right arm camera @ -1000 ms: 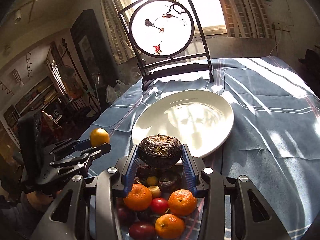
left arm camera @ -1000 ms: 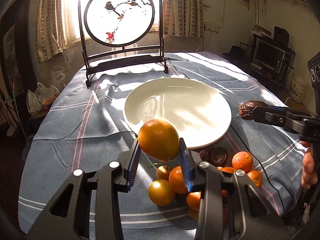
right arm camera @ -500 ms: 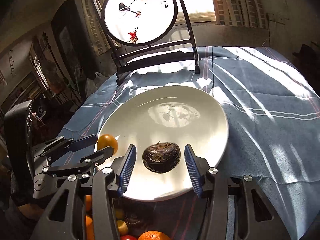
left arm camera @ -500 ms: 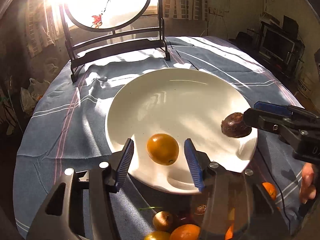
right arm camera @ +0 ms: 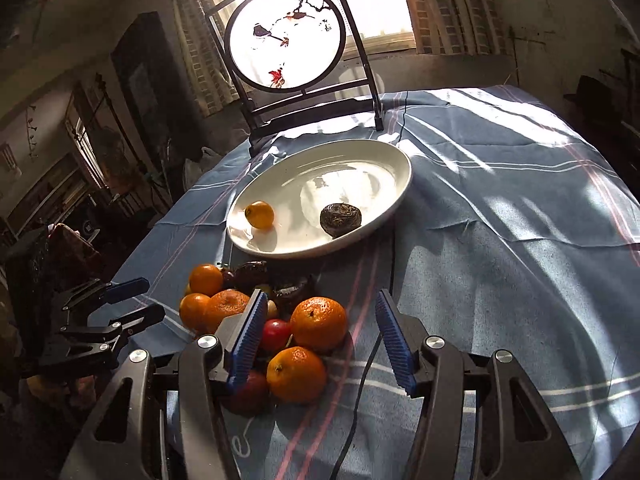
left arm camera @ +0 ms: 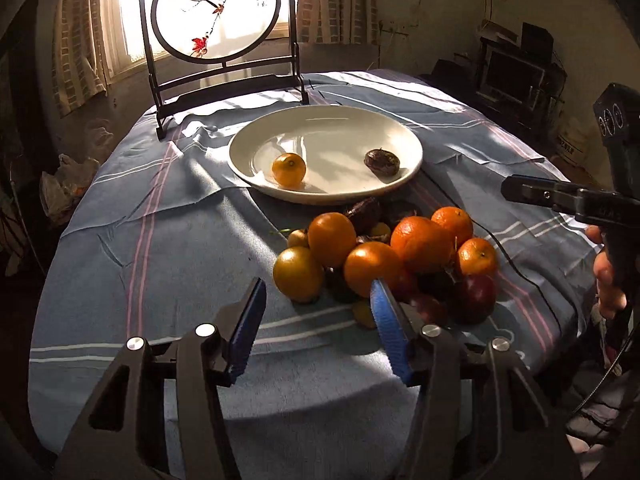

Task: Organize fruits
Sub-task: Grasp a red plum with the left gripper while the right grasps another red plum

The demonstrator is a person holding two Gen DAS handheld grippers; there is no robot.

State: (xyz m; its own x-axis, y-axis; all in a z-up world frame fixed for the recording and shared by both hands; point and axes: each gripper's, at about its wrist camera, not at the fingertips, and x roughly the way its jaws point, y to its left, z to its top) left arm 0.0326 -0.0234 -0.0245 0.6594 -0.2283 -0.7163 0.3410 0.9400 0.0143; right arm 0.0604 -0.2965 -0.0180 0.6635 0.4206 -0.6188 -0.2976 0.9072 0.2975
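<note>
A white plate (left arm camera: 412,148) (right arm camera: 400,168) on the blue tablecloth holds a yellow-orange fruit (left arm camera: 288,168) (right arm camera: 259,214) on its left and a dark wrinkled fruit (left arm camera: 382,162) (right arm camera: 341,219) on its right. A pile of oranges, yellow, red and dark fruits (left arm camera: 384,256) (right arm camera: 280,320) lies on the cloth in front of the plate. My left gripper (left arm camera: 318,314) is open and empty, just in front of the pile; it also shows in the right wrist view (right arm camera: 132,300). My right gripper (right arm camera: 320,330) is open and empty over the pile's right side.
A round painted screen on a dark stand (left arm camera: 218,12) (right arm camera: 288,40) stands behind the plate. A black cable (right arm camera: 360,392) runs over the cloth by the pile. The table's near edge (left arm camera: 280,432) drops off close to me. Furniture lines the room's walls.
Both grippers let go of their fruits on the plate, opened, and pulled back and up to the fruit pile. The yellow-orange and dark fruits now rest on the plate.
</note>
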